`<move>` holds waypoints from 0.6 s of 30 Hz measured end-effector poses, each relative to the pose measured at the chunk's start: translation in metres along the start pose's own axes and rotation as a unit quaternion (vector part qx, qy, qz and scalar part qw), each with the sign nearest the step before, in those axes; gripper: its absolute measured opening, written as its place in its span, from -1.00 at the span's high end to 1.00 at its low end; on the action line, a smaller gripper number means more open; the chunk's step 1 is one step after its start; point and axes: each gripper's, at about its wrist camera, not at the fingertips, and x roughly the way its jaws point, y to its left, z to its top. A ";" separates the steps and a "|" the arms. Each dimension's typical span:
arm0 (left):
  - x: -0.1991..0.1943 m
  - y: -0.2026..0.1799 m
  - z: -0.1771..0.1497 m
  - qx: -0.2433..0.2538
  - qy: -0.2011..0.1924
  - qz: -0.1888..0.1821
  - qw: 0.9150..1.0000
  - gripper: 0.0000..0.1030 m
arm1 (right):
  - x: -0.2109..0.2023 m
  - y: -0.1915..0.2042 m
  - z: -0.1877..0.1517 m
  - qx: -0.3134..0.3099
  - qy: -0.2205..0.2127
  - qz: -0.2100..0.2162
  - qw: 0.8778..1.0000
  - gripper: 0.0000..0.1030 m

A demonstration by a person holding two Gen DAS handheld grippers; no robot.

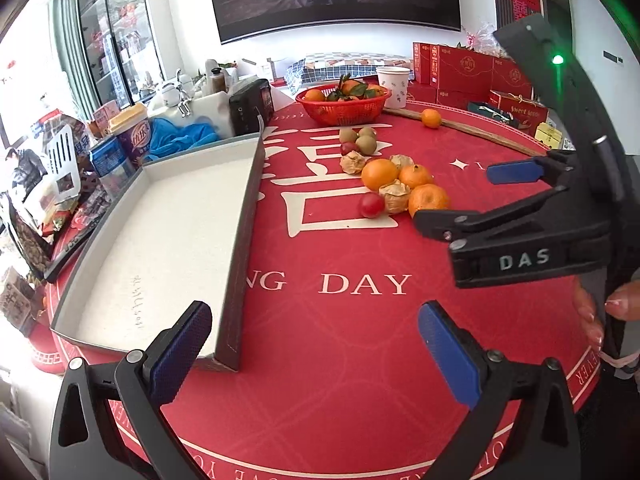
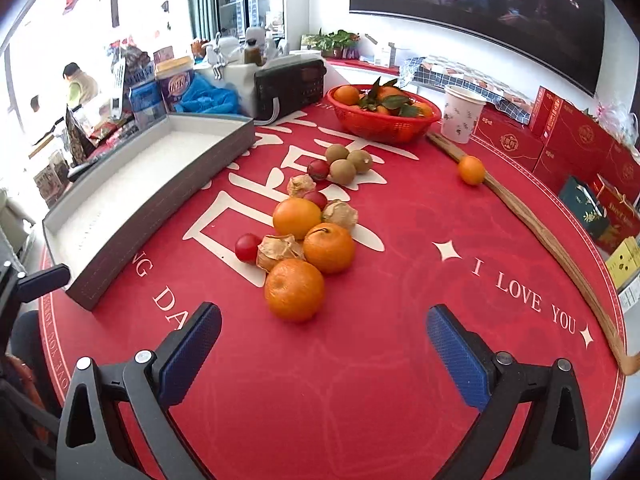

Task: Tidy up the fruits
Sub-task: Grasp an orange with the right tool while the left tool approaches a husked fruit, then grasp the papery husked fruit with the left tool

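A pile of fruit lies mid-table: three oranges (image 2: 295, 290), husked physalis (image 2: 278, 251), red cherry tomatoes (image 2: 247, 247) and three kiwis (image 2: 343, 171). One lone orange (image 2: 471, 169) lies by a wooden stick. An empty grey tray with a white inside (image 1: 192, 216) stands at the left. My left gripper (image 1: 316, 354) is open and empty, near the tray's front corner. My right gripper (image 2: 324, 354) is open and empty, just short of the nearest orange; it also shows in the left wrist view (image 1: 460, 196), beside the pile (image 1: 428, 199).
A red basket (image 2: 384, 125) of oranges with leaves and a paper cup (image 2: 460, 114) stand at the back. A long wooden stick (image 2: 532, 224) curves along the right edge. Red gift boxes (image 2: 568, 136), a black radio (image 2: 290, 88) and snack packs surround the table.
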 end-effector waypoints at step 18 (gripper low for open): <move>0.090 -0.039 0.064 0.040 0.022 -0.058 0.997 -0.99 | 0.002 -0.112 -0.031 0.192 0.024 -0.017 0.981 0.25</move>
